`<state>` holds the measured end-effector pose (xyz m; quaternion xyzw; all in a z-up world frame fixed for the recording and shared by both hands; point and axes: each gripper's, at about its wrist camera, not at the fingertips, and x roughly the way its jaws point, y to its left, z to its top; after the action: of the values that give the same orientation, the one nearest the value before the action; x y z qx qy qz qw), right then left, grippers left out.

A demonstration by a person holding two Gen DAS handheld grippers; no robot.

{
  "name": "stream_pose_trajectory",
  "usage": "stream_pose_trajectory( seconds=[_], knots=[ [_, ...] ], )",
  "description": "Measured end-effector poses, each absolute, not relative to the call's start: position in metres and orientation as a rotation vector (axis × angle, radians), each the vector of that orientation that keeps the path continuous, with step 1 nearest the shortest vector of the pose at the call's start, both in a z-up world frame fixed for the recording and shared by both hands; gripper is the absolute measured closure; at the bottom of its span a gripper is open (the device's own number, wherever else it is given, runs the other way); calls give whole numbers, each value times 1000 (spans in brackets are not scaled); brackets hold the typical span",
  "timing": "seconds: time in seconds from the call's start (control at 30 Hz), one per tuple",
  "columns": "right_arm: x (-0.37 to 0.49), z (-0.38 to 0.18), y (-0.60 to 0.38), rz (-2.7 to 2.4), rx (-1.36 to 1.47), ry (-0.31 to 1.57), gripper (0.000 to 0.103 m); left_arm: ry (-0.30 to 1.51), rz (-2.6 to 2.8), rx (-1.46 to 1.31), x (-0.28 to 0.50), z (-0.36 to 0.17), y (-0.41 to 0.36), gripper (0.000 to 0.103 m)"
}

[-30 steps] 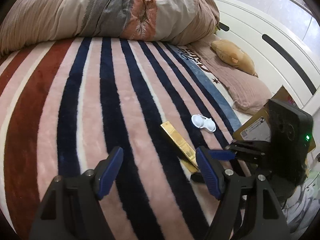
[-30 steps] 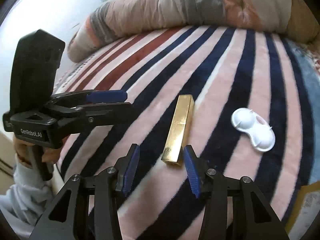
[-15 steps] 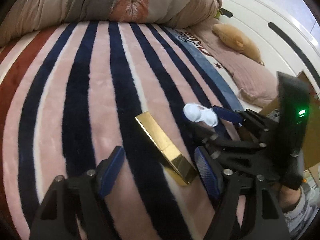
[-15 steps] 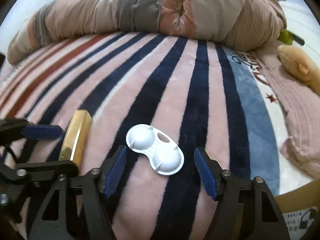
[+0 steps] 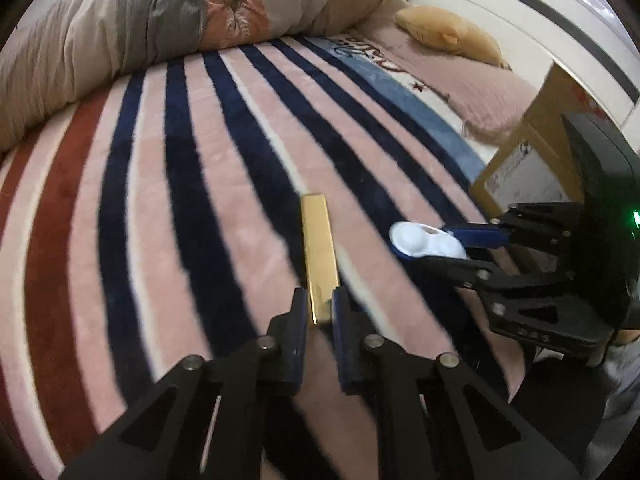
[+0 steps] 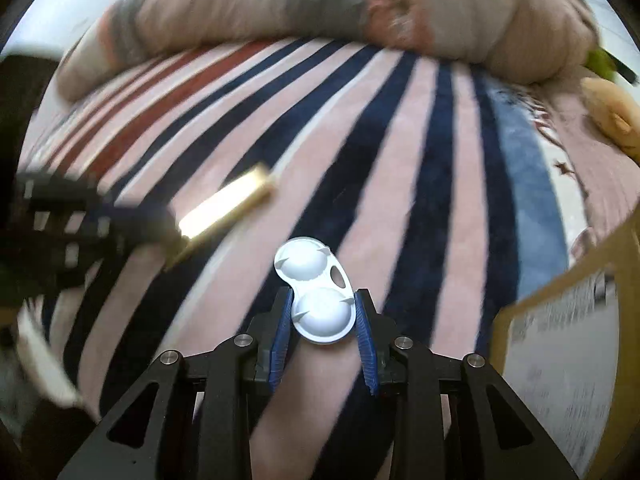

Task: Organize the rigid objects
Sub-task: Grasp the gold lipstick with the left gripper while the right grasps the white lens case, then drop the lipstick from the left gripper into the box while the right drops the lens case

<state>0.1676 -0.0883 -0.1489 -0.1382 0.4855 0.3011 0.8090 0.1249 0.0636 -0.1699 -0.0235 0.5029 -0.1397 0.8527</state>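
Since the earlier frames both grippers have closed: the left one, then wide open with the bar lying slantwise between its fingers, now clamps the bar's near end, and the right one, then open around the case, now grips it. Left wrist view: the left gripper [image 5: 320, 306] has its blue pads pressed on either side of the near end of the gold bar [image 5: 318, 254], which points away along the striped blanket [image 5: 160, 208]. To the right, the right gripper [image 5: 456, 246] enters from the side, its blue pad touching the white case [image 5: 424, 240]; the case's far lobe sticks out beyond the fingertips. Whether bar or case is lifted clear of the blanket cannot be told from this view. A cardboard box [image 5: 532, 160] stands behind the right gripper, at the blanket's edge. A rolled quilt [image 5: 180, 20] lies across the far end of the bed, and a tan plush toy [image 5: 448, 32] rests on a pink pillow [image 5: 480, 92] at upper right. Right wrist view: the right gripper [image 6: 322, 316] is narrowed onto the near lobe of the case [image 6: 314, 292], pads touching both sides, the other lobe projecting forward. The bar [image 6: 224, 212], blurred, sits to the left, its near end in the left gripper [image 6: 176, 236], also blurred. The box [image 6: 560, 320] is at right, beside the blanket [image 6: 400, 160]; the quilt [image 6: 320, 4] runs across the top.
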Motion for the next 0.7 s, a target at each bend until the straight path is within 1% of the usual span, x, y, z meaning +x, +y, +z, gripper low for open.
stream_pose_trajectory(
  seconds=[0.03,0.07,0.1,0.13,0.23,0.27,0.3,0.33,0.37,0.5,0.57,0.7],
  knots=[
    [161,-148,-86,644,-327,1024,75,1060,-292,-61,124,-171,65,85],
    [159,-148,-85,640,-347,1016,70,1064,-288,-73,125,-174,65,79],
    [158,-147,-83,638,-359,1007,68,1066,-279,-88,126,-177,65,63],
    [159,-147,-82,642,-358,997,68,1064,-269,-108,129,-181,63,55],
    [164,-150,-80,672,-353,997,68,1041,-252,-150,139,-191,56,55],
    [164,-152,-80,678,-358,993,68,1038,-236,-151,142,-193,54,59],
    [165,-154,-79,685,-366,986,70,1031,-218,-142,146,-196,52,65],
    [165,-153,-79,687,-366,981,74,1028,-185,-112,149,-198,50,83],
    [164,-153,-80,686,-363,978,75,1029,-173,-88,149,-198,48,88],
    [154,-135,-83,701,-333,954,76,1022,-158,-93,140,-185,53,88],
    [145,-122,-83,725,-326,928,76,995,-143,-84,128,-168,56,88],
    [107,-78,-88,798,-331,841,76,920,-117,-25,95,-116,51,88]
  ],
)
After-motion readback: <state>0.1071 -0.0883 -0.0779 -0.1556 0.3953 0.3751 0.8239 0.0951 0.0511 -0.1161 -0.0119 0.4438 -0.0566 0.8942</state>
